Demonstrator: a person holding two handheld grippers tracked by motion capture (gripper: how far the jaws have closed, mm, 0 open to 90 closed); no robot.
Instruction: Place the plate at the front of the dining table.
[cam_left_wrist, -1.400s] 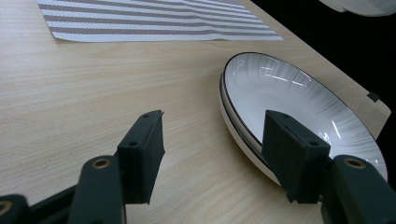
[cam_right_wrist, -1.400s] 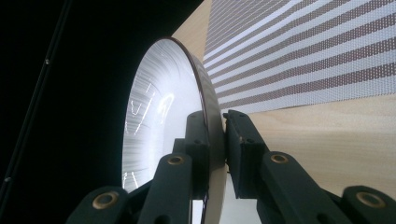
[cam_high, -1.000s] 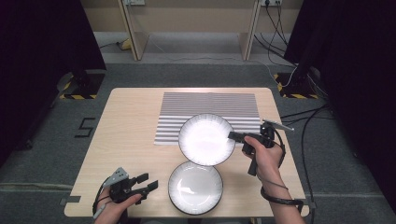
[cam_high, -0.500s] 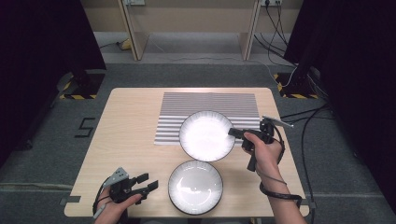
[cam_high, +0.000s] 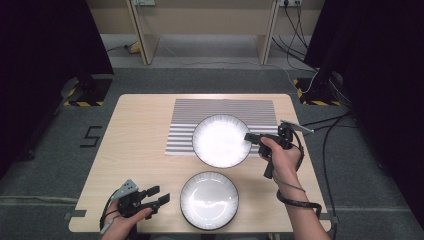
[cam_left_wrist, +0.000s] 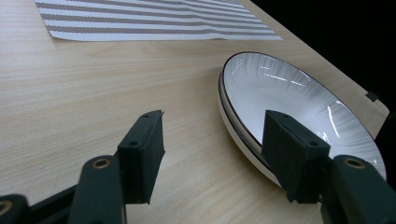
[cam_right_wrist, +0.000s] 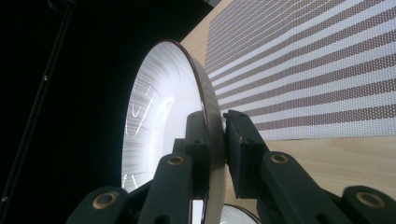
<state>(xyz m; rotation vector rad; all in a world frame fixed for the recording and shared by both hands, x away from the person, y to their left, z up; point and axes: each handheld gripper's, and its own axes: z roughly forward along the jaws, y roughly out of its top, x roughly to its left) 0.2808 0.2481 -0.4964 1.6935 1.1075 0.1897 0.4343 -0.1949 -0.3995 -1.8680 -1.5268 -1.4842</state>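
A white ribbed plate with a dark rim (cam_high: 221, 140) is over the near edge of the striped mat (cam_high: 225, 111). My right gripper (cam_high: 248, 137) is shut on its right rim; in the right gripper view the jaws clamp the rim of this plate (cam_right_wrist: 159, 112) from both sides at my right gripper (cam_right_wrist: 215, 126). A second, matching plate (cam_high: 209, 199) lies on the table near the front edge. My left gripper (cam_high: 159, 196) stands open just left of it with nothing between its jaws. In the left gripper view my left gripper (cam_left_wrist: 212, 144) has its right jaw close to the rim of that plate (cam_left_wrist: 299, 93).
The wooden table (cam_high: 145, 130) has bare wood on its left half. The striped mat (cam_left_wrist: 154, 21) lies flat at the back middle. Grey floor surrounds the table, with cables (cam_high: 335, 130) on the right and dark curtains at both sides.
The right hand and the plate it holds have shifted slightly toward the far side of the table. The left gripper and the near plate have kept still.
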